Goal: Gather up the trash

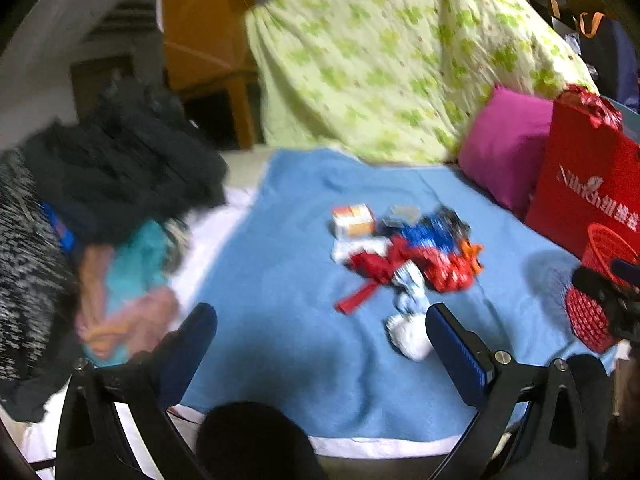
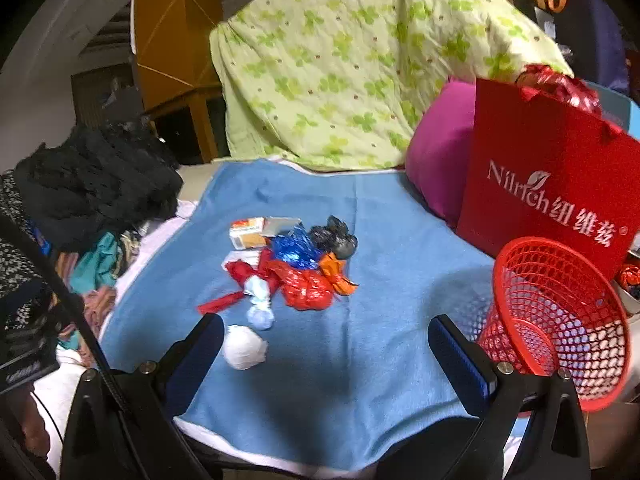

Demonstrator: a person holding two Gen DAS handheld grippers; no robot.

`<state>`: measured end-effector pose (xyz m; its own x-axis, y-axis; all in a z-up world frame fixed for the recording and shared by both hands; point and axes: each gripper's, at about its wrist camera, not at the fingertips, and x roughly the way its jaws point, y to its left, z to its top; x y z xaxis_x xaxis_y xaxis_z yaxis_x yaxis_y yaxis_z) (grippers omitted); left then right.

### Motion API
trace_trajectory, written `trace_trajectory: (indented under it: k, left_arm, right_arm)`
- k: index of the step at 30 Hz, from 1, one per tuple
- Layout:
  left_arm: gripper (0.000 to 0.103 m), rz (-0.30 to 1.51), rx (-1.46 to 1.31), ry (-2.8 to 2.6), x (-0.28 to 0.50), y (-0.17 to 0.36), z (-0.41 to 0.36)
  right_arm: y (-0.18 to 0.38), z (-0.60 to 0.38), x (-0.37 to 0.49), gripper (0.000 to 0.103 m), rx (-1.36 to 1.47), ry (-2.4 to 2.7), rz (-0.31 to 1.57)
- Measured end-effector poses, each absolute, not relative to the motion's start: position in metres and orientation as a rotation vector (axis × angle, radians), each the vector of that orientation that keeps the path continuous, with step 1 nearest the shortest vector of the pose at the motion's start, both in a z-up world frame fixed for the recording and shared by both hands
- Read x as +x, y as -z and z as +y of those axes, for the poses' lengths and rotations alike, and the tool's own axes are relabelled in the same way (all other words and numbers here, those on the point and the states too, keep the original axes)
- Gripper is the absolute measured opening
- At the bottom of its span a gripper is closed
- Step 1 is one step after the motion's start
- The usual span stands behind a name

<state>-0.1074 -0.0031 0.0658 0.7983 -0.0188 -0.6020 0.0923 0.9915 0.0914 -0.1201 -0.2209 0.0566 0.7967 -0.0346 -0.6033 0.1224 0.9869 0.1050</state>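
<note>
Each gripper, left gripper (image 1: 320, 336) and right gripper (image 2: 326, 344), has black angular arms at the lower frame corners, silver screws at the pivots and blue ribbed finger pads (image 2: 460, 364).

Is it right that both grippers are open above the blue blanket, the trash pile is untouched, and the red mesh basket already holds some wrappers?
Not quite: in the right wrist view the red mesh basket looks empty. The rest holds: both grippers open, trash pile on the blue blanket.

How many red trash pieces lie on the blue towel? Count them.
2 seen: a crumpled red wrapper mid-pile and a red strip at its left edge. More may be hidden beneath.
</note>
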Motion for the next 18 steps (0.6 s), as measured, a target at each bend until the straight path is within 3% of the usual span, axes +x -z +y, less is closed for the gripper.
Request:
trace_trajectory:
  k: [8, 11, 18]
  left_arm:
    - [0.103, 0.805, 0.109, 0.177, -0.063, -0.005, -0.022]
    - [0.103, 0.861, 0.092, 0.234, -0.045, 0.013, -0.031]
    - [0.103, 0.97, 0.087, 0.318, -0.008, 0.052, -0.061]
  right_arm:
    - [0.007, -0.255, -0.032, 0.101, 0.216, 0.04, 0.768]
    - [0.023, -0.262, -0.002, 0.089, 0.232, 0.007, 0.79]
    - [0.047, -0.27, 0.063, 0.073, 0.312, -0.091, 0.819]
